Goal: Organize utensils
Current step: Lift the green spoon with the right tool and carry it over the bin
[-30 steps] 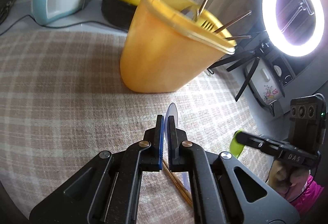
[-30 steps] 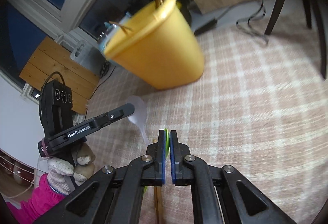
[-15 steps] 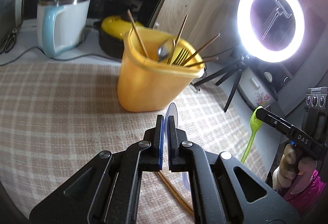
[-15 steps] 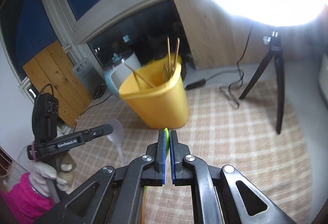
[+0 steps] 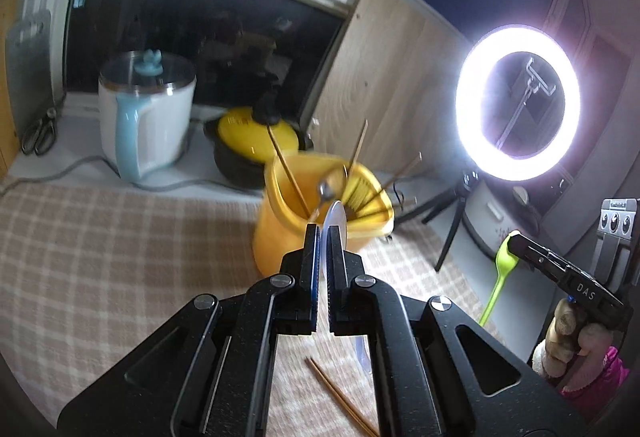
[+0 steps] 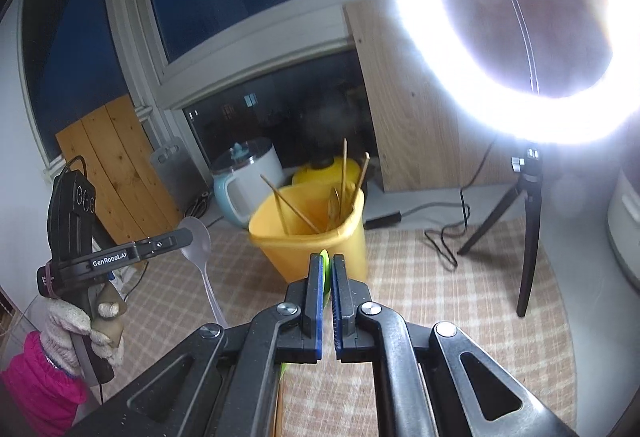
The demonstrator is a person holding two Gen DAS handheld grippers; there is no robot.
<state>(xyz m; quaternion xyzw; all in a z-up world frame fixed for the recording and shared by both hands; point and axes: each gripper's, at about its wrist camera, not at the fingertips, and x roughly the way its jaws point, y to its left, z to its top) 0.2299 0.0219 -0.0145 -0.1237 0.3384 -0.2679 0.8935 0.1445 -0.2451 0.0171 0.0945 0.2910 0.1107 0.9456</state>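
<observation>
Gripping a clear plastic spoon (image 5: 335, 215), the left gripper (image 5: 324, 233) has its jaws pinched shut; the right gripper (image 6: 327, 262) clamps a green spoon (image 5: 500, 269). Both hang above the checked tablecloth (image 5: 120, 257), near the yellow utensil cup (image 6: 316, 237) holding chopsticks.

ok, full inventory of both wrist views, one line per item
yellow bin: 1, yellow, centre of the checked cloth, holding sticks and metal cutlery
clear spoon: 1, translucent, held by the left gripper
green spoon: 1, lime, held by the right gripper
loose chopsticks: 2, wooden, on the cloth
kettle: 1, white and blue, back ledge
pot: 1, black, yellow lid, behind the bin
ring light: 1, lit, on a tripod at right
scissors: 1, dark, far left ledge
left gripper: fingers shut
right gripper: fingers shut
</observation>
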